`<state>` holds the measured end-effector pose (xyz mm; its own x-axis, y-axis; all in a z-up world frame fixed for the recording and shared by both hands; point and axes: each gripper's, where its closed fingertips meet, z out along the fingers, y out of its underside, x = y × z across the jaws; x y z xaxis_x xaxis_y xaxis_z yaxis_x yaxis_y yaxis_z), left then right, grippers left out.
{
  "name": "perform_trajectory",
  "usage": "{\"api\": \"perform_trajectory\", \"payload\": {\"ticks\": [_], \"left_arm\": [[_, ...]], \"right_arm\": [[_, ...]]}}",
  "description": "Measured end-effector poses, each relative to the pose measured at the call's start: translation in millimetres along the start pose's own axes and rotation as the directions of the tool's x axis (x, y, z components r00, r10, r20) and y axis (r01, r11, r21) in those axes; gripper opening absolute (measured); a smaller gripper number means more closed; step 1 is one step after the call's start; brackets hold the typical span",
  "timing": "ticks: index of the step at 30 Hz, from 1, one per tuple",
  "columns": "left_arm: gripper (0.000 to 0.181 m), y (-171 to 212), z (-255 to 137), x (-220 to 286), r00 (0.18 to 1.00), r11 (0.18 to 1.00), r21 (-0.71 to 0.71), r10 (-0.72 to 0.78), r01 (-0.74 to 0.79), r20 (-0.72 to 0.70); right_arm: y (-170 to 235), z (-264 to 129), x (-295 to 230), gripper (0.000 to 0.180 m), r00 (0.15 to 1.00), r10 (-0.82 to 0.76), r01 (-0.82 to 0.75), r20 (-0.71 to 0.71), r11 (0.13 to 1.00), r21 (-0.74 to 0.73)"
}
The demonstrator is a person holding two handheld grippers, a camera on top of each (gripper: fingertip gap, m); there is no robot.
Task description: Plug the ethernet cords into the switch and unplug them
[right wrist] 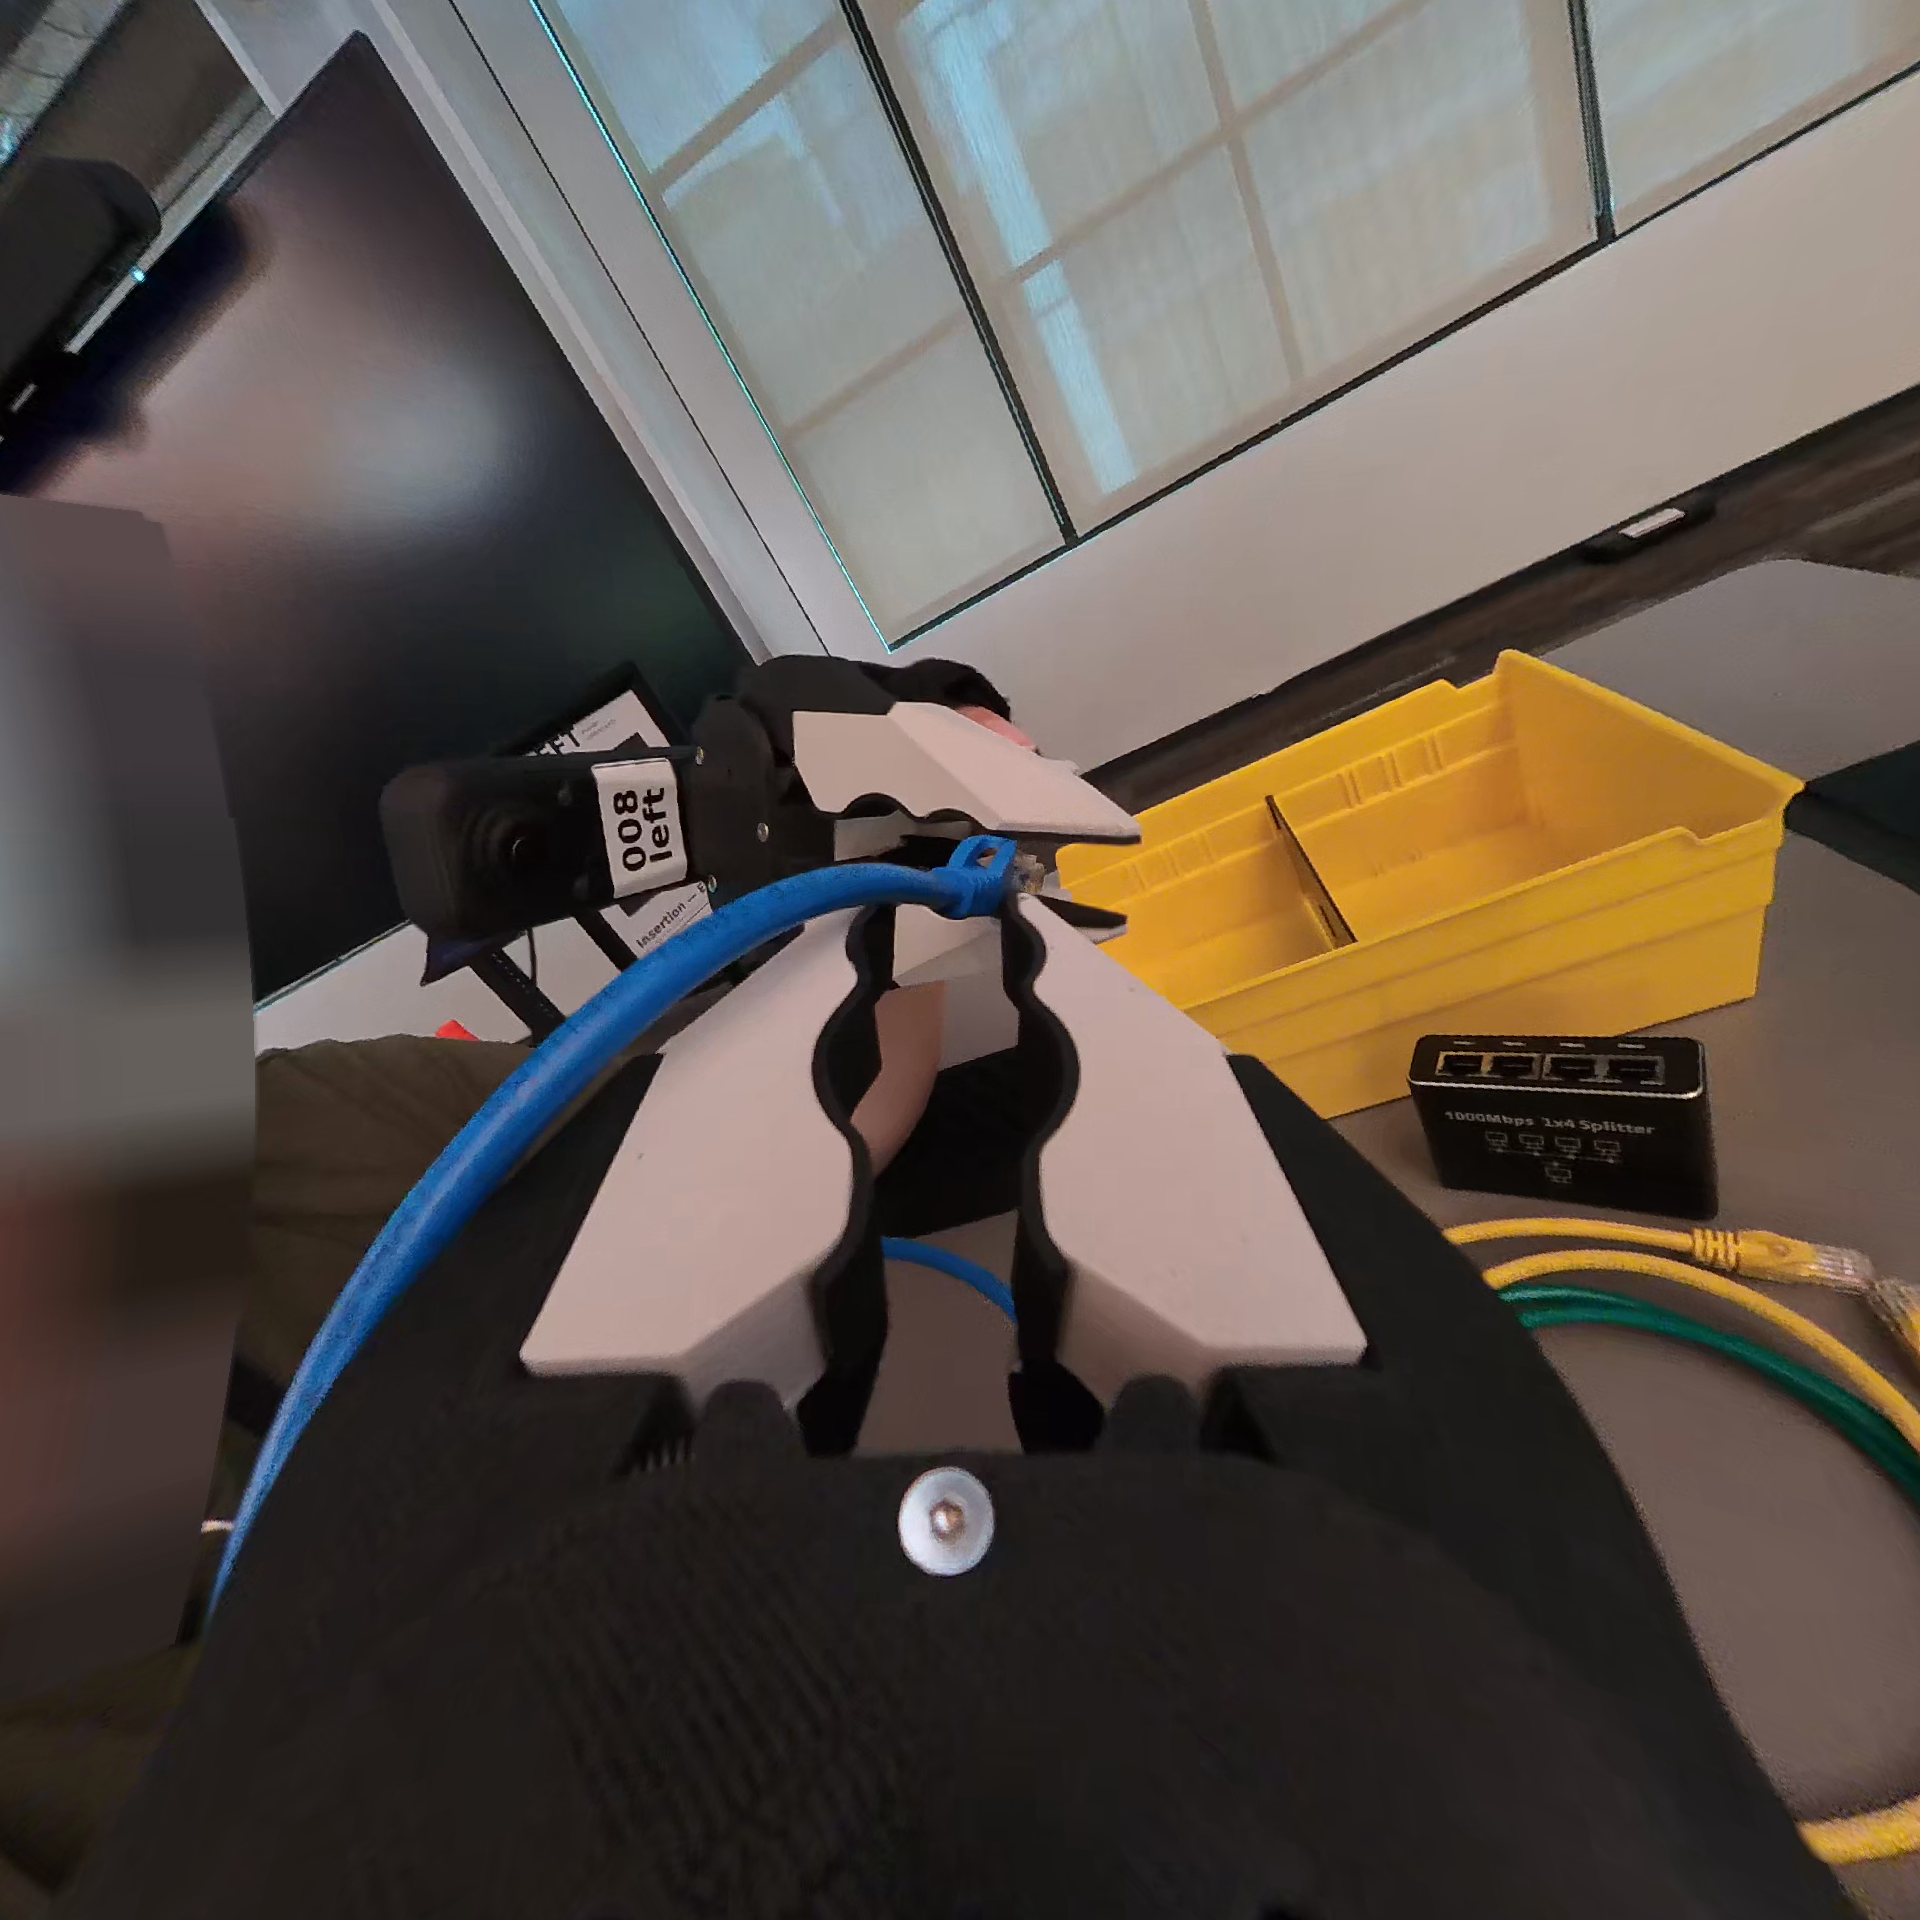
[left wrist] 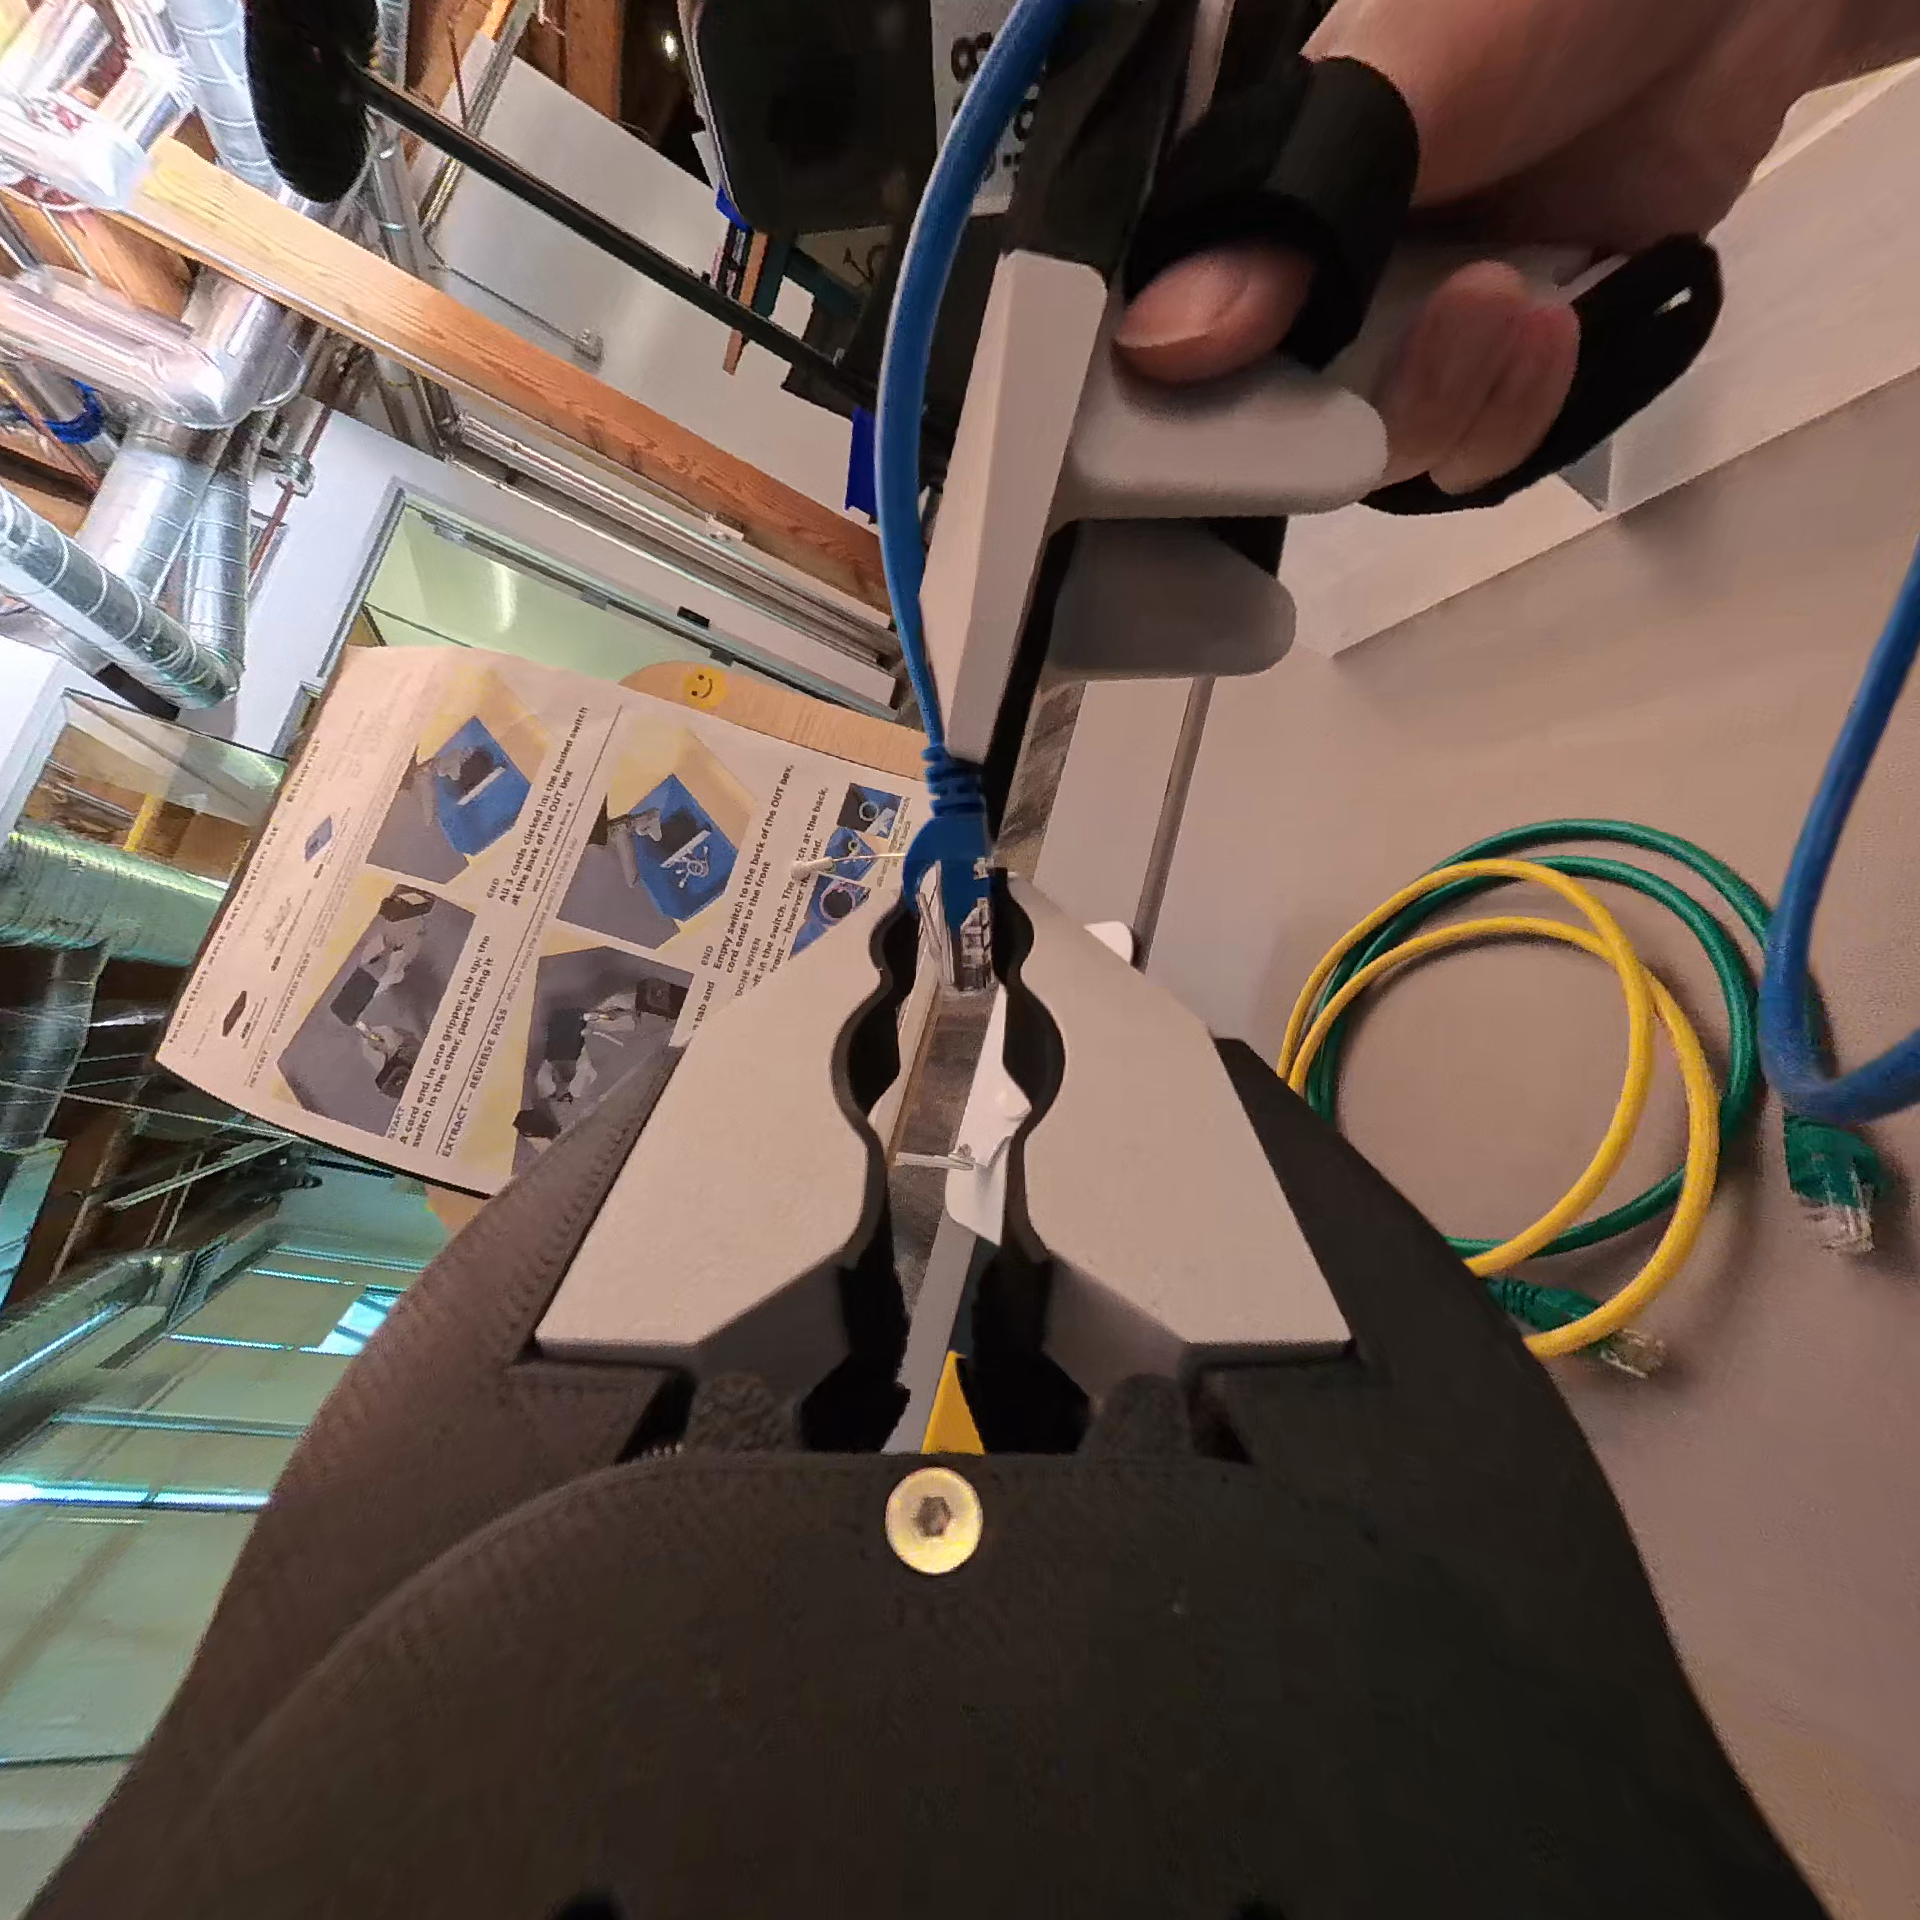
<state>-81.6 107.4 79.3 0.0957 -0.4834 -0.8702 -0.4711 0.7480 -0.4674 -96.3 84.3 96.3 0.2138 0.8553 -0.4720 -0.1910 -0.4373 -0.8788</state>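
A blue ethernet cord (right wrist: pixel 582 1039) is held in the air. Its clear plug (left wrist: pixel 966 940) sits between the tips of my left gripper (left wrist: pixel 956 920), which is shut on it. My right gripper (right wrist: pixel 945 914) has its jaws apart, and the cord's blue boot (right wrist: pixel 977 883) lies right at its tips. In the left wrist view the right gripper (left wrist: pixel 966 764) comes down from above onto the boot. The black switch (right wrist: pixel 1564 1127) stands on the grey table, ports up and empty. A yellow cord (left wrist: pixel 1662 1039) and a green cord (left wrist: pixel 1756 956) lie coiled and loose.
A yellow divided bin (right wrist: pixel 1507 966) stands behind the switch. A printed instruction sheet (left wrist: pixel 468 914) stands propped at the table's far side. The yellow (right wrist: pixel 1766 1262) and green (right wrist: pixel 1714 1340) cords lie in front of the switch. A dark monitor (right wrist: pixel 364 468) stands at the left. The grippers are tip to tip, or close to it. The black switch (right wrist: pixel 1564 1127) is about equally far from each gripper, around 25 centimeters.
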Motion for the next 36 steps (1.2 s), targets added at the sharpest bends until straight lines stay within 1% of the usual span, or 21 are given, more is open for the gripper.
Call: {"api": "perform_trajectory", "payload": {"ticks": [4, 8, 11, 13, 15, 20, 24, 25, 27, 30, 32, 36], "left_arm": [[0.011, 7, 2, 2, 1.000, 0.999, -0.039, 0.008, -0.008, -0.014], [0.012, 12, 4, 3, 1.000, 0.997, -0.071, 0.015, -0.016, -0.017], [0.012, 17, 5, 4, 1.000, 0.995, -0.095, 0.002, -0.005, -0.031], [0.011, 19, 5, 5, 0.999, 0.994, -0.109, -0.018, 0.013, -0.049], [0.011, 20, 4, 5, 0.998, 0.994, -0.110, -0.031, 0.024, -0.061], [0.011, 23, 4, 4, 0.998, 0.990, -0.136, -0.027, 0.019, -0.052], [0.011, 23, 2, -3, 0.999, 0.991, -0.129, -0.044, 0.040, -0.029], [0.010, 23, 0, -6, 0.999, 0.991, -0.131, -0.044, 0.041, -0.018], [0.011, 24, -3, -12, 1.000, 0.991, -0.133, -0.017, 0.019, 0.019], [0.010, 7, -10, -17, 0.996, 0.996, -0.068, 0.061, -0.056, 0.068], [0.010, -9, -17, -18, 0.989, 0.994, -0.032, 0.107, -0.104, 0.100], [0.010, -39, -31, -18, 0.974, 0.985, 0.019, 0.167, -0.171, 0.153]], "right_arm": [[2, 1, 7, 0.020, 0.999, 0.037, -0.037, -0.010, 0.999, 0.004], [2, 1, 15, 0.019, 0.998, 0.027, -0.027, -0.058, 1.000, 0.007], [1, 1, 22, 0.023, 0.993, -0.033, 0.034, -0.117, 0.999, 0.007], [0, 4, 22, 0.024, 0.978, -0.146, 0.147, -0.146, 0.989, -0.006], [5, 9, 14, 0.027, 0.972, -0.211, 0.208, -0.107, 0.977, -0.033], [7, 16, 14, 0.040, 0.964, -0.249, 0.249, -0.097, 0.968, -0.018], [-4, 13, 19, 0.041, 0.961, -0.244, 0.254, -0.130, 0.966, 0.059], [-3, 12, 20, 0.041, 0.964, -0.235, 0.243, -0.126, 0.968, 0.053], [-5, 5, 30, 0.041, 0.952, -0.251, 0.262, -0.176, 0.964, 0.042], [-11, -10, 43, 0.043, 0.872, -0.402, 0.419, -0.280, 0.908, 0.004], [-12, -14, 43, 0.054, 0.804, -0.513, 0.529, -0.301, 0.848, -0.034], [-21, -19, 22, 0.070, 0.606, -0.723, 0.763, -0.332, 0.646, -0.016]]}}
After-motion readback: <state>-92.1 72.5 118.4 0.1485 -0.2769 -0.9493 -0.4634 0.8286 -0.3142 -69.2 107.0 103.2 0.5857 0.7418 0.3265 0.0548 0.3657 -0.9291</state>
